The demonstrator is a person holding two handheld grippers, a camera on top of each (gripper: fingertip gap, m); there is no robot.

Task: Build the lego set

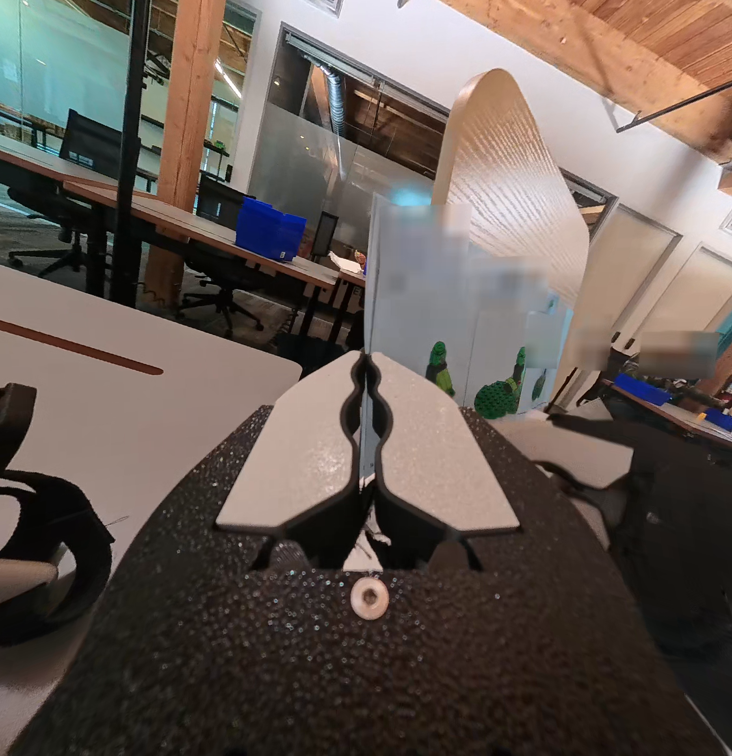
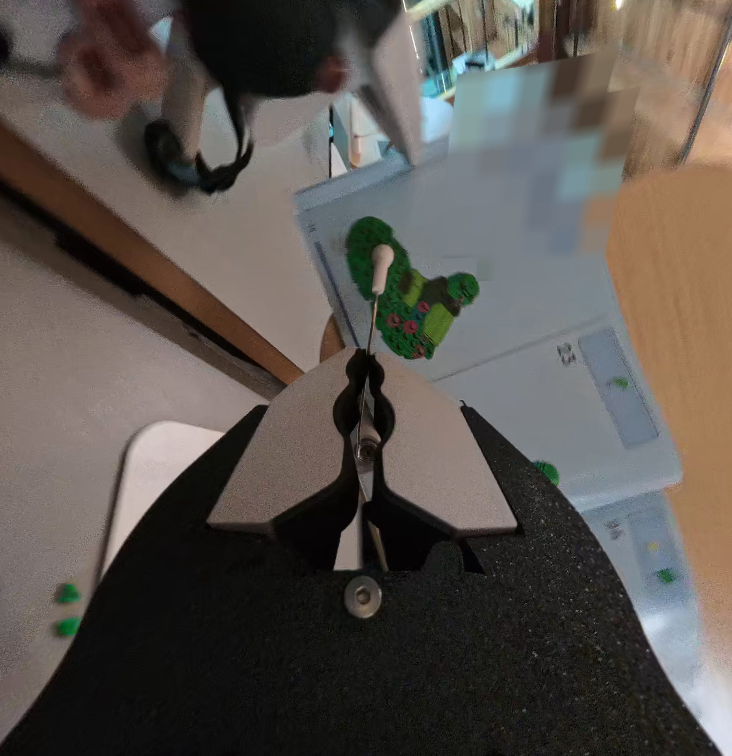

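Note:
My left gripper is shut on the edge of the instruction booklet and holds it upright. Its pages show pictures of a green lego model. My right gripper is shut on a thin metal clip with a white tip, which points at the booklet page with the green model picture. The right gripper also shows low at the right of the left wrist view. Loose green lego pieces lie on the white table at lower left.
A curved wooden panel stands behind the booklet and fills the right side of the right wrist view. A black strap lies on the white table. A blurred hand and dark gripper body are at the top. Desks, chairs and a blue bin are far behind. There is about 9 centimetres between the tips of the two grippers. My left tips are roughly 20 centimetres from the black strap.

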